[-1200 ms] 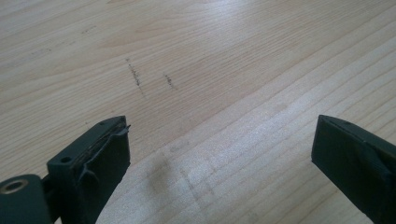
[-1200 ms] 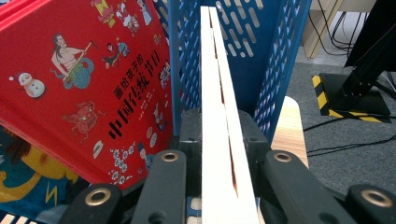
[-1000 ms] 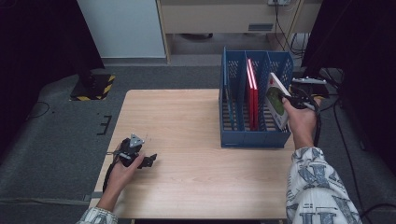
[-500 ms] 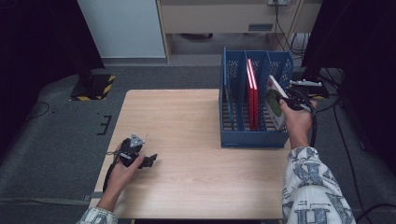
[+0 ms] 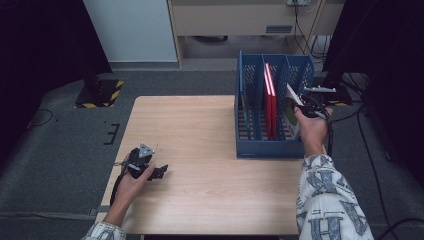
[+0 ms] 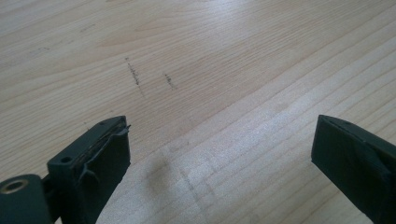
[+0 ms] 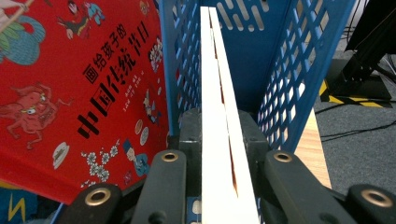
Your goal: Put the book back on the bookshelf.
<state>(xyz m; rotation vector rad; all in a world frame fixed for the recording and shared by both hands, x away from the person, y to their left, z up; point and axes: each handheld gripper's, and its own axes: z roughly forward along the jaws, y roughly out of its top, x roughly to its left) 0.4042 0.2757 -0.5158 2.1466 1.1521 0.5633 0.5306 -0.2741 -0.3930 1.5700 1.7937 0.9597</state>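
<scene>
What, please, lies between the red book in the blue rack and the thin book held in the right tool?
A blue slotted divider wall of the rack stands between the red book and the thin book, seen in the right gripper view.

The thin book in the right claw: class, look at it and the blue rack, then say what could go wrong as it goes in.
1. The thin book is held by one edge in the right claw and is tilted over the blue rack; it may catch a slotted divider.
2. The red book stands in the next slot; a stray push could tip it.
3. The grip is narrow, so the book might twist or slip.
</scene>
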